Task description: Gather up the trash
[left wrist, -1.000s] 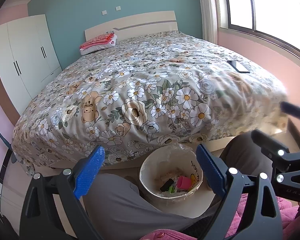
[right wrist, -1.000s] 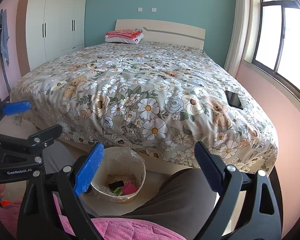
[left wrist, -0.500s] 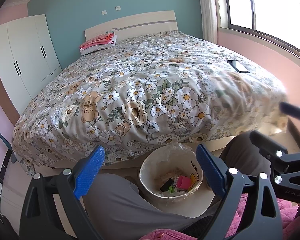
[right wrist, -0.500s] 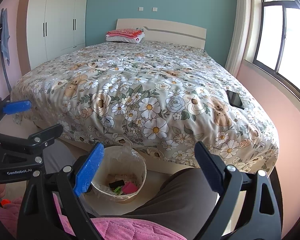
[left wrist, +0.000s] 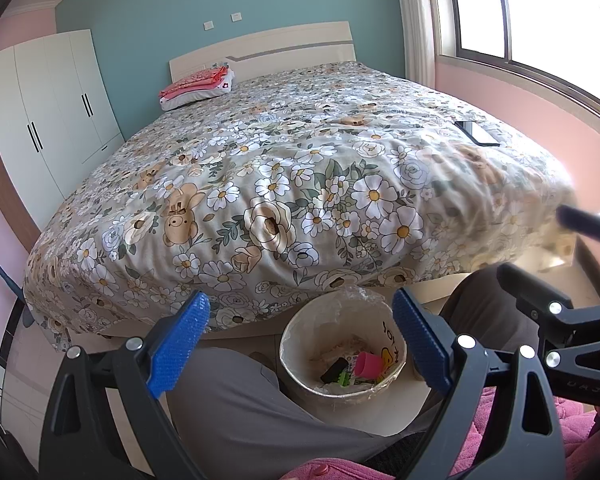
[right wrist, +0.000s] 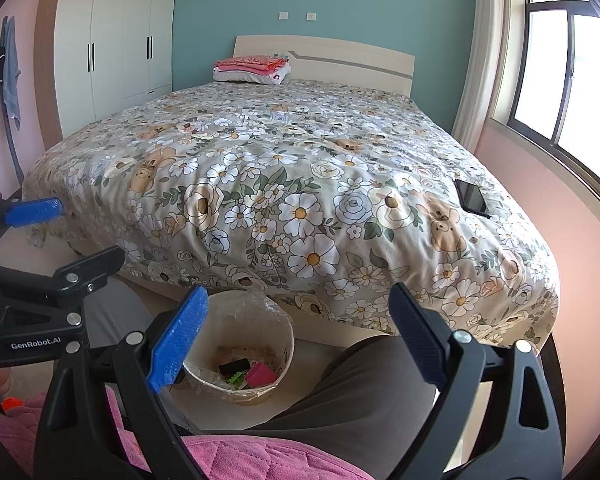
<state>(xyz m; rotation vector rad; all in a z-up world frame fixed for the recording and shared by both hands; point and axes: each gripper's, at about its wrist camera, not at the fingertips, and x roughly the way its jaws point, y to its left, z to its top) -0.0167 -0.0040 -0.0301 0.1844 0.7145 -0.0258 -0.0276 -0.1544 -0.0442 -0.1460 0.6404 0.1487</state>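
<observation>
Left wrist view: my left gripper (left wrist: 298, 340) stands wide open and empty. Just beyond and below its right finger sits the trash bin (left wrist: 300, 376), lined with a thin plastic bag (left wrist: 356, 294); inside lie a pink cup (left wrist: 367, 365) and a black piece (left wrist: 334, 369). Both look light and stiff; I'd pinch the cup by its rim.

Right wrist view: my right gripper (right wrist: 298, 338) is equally wide, holding nothing. The bin lies just past its left finger, between my knees. The crinkly liner looks slippery, so I'd gather it at the rim.

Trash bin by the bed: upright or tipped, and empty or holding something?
Upright, and not empty. The trash bin stands on the floor, mouth up; a pink cup and a black item lie inside.
</observation>
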